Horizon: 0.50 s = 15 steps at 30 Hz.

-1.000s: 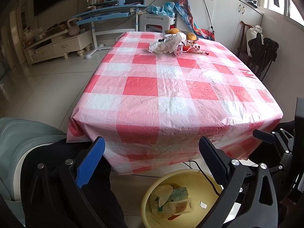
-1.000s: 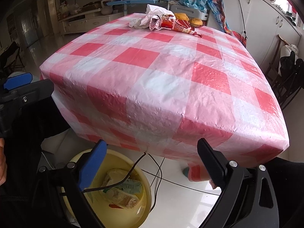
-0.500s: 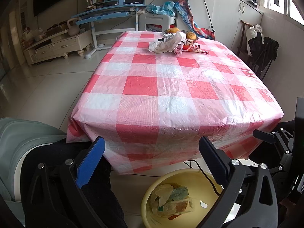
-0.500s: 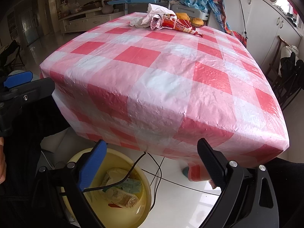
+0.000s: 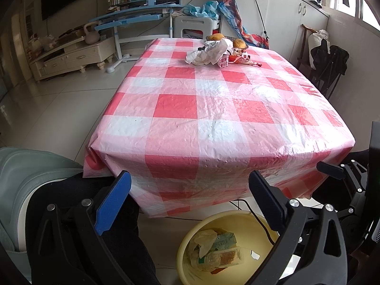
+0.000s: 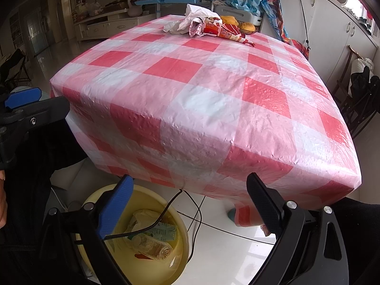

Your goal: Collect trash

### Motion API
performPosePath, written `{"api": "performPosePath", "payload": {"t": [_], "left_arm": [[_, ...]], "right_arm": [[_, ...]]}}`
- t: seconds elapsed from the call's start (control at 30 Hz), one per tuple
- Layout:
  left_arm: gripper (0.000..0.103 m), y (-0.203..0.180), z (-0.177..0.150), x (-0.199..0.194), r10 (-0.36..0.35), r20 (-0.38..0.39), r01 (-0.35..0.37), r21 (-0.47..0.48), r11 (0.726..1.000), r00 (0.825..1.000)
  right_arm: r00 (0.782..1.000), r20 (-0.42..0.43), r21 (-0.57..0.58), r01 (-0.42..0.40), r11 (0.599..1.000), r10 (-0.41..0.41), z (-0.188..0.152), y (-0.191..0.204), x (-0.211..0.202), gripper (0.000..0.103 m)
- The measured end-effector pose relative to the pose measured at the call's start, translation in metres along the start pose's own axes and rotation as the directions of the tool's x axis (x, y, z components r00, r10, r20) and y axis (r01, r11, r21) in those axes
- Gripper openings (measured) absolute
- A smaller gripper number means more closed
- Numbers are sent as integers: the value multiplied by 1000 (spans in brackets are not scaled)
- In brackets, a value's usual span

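Note:
A crumpled white plastic bag (image 5: 209, 53) (image 6: 190, 20) and a red snack wrapper (image 5: 239, 60) (image 6: 220, 30) lie at the far end of the red-and-white checked table (image 5: 213, 109) (image 6: 201, 90). A yellow basin (image 5: 185, 244) (image 6: 175, 216) on the floor below the near table edge holds a plastic bottle, a carton and a wrapper. My left gripper (image 5: 190, 201) is open and empty over the basin. My right gripper (image 6: 190, 204) is open and empty, also low by the near edge.
Two orange fruits (image 5: 238, 43) (image 6: 247, 26) sit behind the trash. A black cable (image 6: 190, 204) hangs from the table over the basin. A black chair (image 5: 330, 61) stands at the right. A desk and cabinets line the far wall.
The right gripper has moved a little forward and up toward the table. The left gripper has barely moved.

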<state>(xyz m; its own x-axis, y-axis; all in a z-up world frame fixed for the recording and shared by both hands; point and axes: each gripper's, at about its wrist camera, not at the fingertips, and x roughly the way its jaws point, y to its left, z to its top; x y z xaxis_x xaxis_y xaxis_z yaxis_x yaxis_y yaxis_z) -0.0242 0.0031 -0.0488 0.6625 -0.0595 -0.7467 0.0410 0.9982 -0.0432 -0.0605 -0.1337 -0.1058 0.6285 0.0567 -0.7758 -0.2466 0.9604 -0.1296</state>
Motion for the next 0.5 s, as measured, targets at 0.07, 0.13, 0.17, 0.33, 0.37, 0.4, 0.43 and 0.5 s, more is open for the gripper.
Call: {"api": "performPosePath", "payload": {"t": [0.07,0.13,0.17,0.33,0.37,0.4,0.43,0.5], "left_arm": [[96,0,0,0,0,0,0,0,1000,1000],[96,0,-1,0,0,-1,0,0,1000,1000],[96,0,0,0,0,-1,0,0,1000,1000],[96,0,-1,1,1,-2,-1,0,1000,1000],[96,0,-1,1,1,-2,-1,0,1000,1000],[96,-1,0,1,1,-2,-1,0,1000,1000],[96,0,0,1,1,-2,-1,0,1000,1000],[96,1,-2,1,0,-4,0,-1,1000,1000]], "right_arm": [[1000,-1,0,0,1000,0,0,0,0,92],[1000,0,-1,0,1000,0,0,0,0,92],[1000,0,-1,0,1000,0,0,0,0,92],[1000,-1,1,1,1000,-1,-1,0,0,92],[1000,0,0,1,1000,-1,0,0,0,92],[1000,0,1,1,1000,-1,0,0,0,92],[1000,1,1,2,1000,-2,-1,1,0,92],[1000,0,0,1,1000,-1,-1,1,0,92]]}}
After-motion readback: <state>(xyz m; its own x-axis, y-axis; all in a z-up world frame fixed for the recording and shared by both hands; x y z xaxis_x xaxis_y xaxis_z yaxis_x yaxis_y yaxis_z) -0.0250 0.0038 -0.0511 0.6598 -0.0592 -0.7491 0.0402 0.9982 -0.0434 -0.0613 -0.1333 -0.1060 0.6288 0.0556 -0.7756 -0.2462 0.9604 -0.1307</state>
